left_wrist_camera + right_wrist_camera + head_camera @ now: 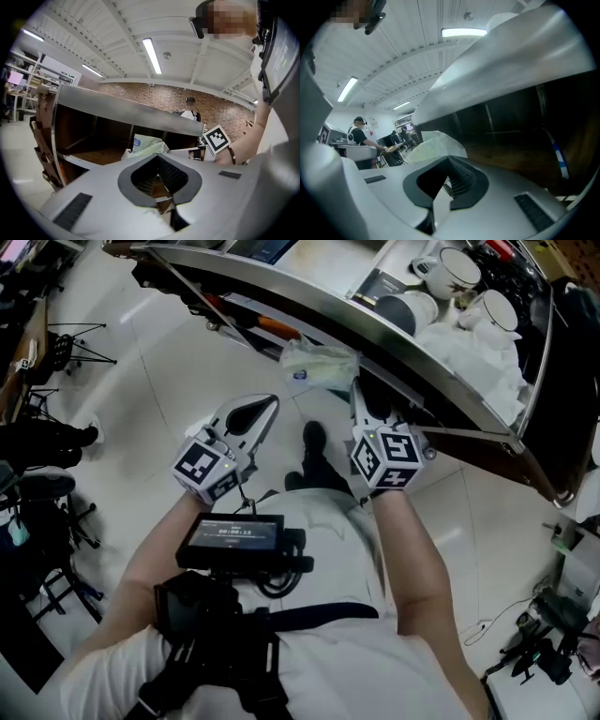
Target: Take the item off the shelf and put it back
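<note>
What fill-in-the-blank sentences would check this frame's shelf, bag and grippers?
1. The white cups stand on the ____ level of the shelf.
2. The pale bag lies on the level ____ the cups.
3. The left gripper and the right gripper both have their jaws ____, with nothing held.

Missing words: top; below; shut

Bag (pixel 319 363) pale green-white, blue print. Shelf (pixel 427 357) edge silver. Left gripper (pixel 270 404) and right gripper (pixel 360 396) white, with black-white square-pattern cubes.
</note>
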Action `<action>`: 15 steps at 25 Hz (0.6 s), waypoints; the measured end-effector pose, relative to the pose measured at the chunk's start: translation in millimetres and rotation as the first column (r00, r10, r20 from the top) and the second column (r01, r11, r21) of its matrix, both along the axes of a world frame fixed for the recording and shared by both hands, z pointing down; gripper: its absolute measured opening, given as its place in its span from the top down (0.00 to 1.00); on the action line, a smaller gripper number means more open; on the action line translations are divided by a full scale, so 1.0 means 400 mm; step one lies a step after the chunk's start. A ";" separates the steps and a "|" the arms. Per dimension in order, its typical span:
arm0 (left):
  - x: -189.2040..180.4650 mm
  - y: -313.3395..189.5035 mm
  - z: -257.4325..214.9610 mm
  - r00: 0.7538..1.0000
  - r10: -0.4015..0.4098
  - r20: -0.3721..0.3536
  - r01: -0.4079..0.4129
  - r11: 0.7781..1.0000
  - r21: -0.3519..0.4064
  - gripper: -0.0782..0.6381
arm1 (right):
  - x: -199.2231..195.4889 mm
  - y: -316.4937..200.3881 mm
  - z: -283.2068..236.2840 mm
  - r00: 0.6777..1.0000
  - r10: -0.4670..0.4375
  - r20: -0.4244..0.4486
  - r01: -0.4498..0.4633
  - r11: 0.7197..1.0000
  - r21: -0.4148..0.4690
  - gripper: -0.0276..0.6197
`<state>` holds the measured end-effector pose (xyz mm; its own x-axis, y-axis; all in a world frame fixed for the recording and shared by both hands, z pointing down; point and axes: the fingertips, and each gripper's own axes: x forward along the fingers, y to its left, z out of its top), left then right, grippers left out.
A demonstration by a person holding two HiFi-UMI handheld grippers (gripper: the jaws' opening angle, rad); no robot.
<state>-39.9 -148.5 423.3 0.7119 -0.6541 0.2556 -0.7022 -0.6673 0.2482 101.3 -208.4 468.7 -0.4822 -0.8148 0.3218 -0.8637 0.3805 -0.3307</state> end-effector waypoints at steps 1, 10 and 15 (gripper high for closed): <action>0.018 -0.011 -0.001 1.000 0.017 -0.002 -0.017 1.000 -0.003 0.88 | 0.014 -0.009 0.010 1.000 0.013 -0.003 -0.013 1.000 -0.004 0.95; 0.118 -0.093 0.060 0.993 0.114 -0.013 -0.115 0.991 -0.064 0.88 | 0.151 -0.082 0.100 0.988 0.155 -0.016 -0.155 0.987 -0.043 0.95; 0.184 -0.130 0.089 0.983 0.181 -0.022 -0.182 0.980 -0.082 0.88 | 0.227 -0.101 0.141 0.971 0.237 -0.028 -0.238 0.970 -0.052 0.95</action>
